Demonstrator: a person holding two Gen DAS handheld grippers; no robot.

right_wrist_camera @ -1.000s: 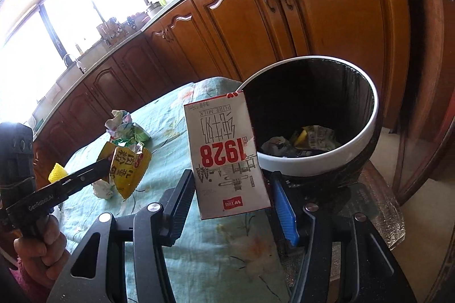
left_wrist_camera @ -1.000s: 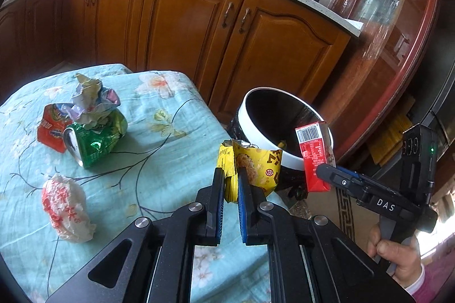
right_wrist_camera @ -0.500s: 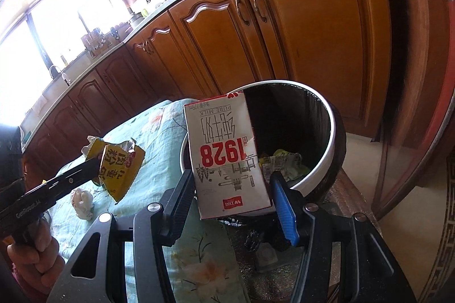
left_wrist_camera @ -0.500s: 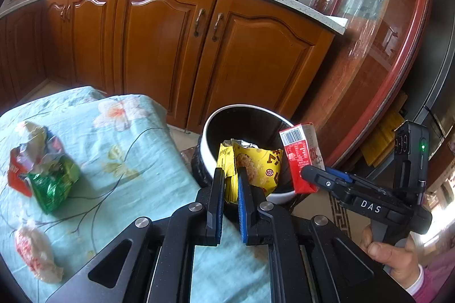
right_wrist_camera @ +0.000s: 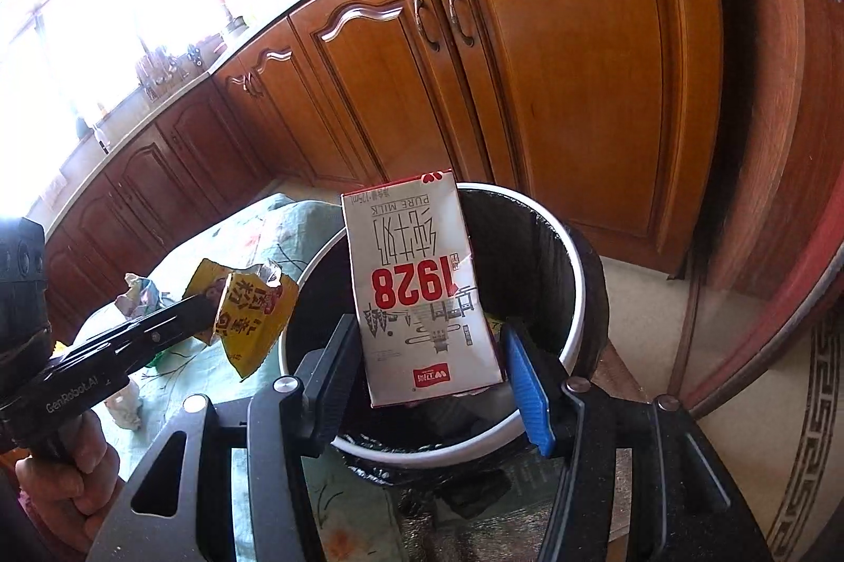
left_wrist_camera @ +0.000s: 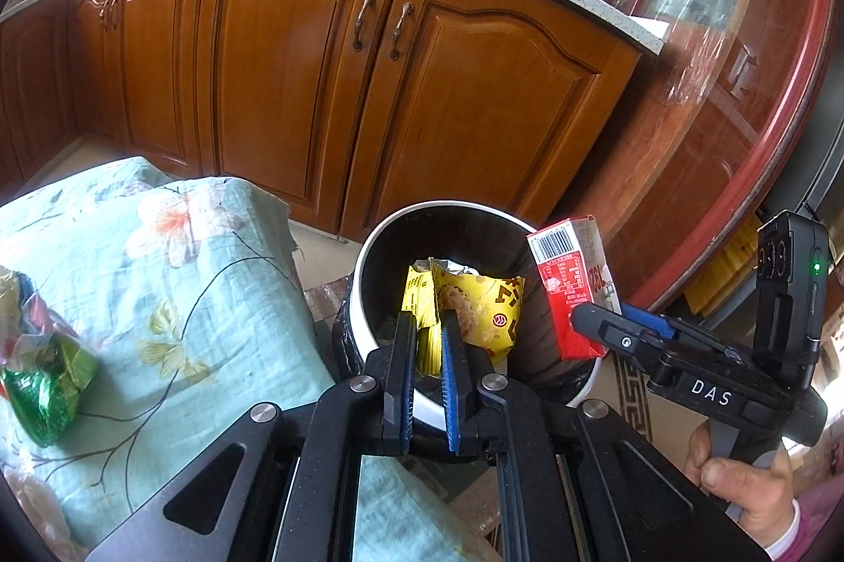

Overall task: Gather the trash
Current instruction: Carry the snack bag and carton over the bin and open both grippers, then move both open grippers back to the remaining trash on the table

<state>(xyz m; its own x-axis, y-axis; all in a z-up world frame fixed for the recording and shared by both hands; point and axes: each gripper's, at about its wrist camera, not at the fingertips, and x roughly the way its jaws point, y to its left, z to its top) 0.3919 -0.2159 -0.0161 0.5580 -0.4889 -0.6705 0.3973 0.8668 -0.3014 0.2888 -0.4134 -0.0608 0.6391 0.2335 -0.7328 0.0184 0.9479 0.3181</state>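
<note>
My left gripper is shut on a crumpled yellow snack wrapper, which hangs over the near rim of the white-rimmed, black-lined trash bin. The same wrapper shows in the right wrist view, just left of the bin. My right gripper is shut on a red-and-white milk carton, upside down above the bin's opening. In the left wrist view that carton sits at the bin's right side.
The table with a teal floral cloth lies left of the bin, carrying a green wrapper and other crumpled trash. Wooden cabinets stand behind. A curved red cabinet is on the right.
Both grippers have carried their loads from over the table to above the bin. The table trash has slid to the left edge of the left wrist view.
</note>
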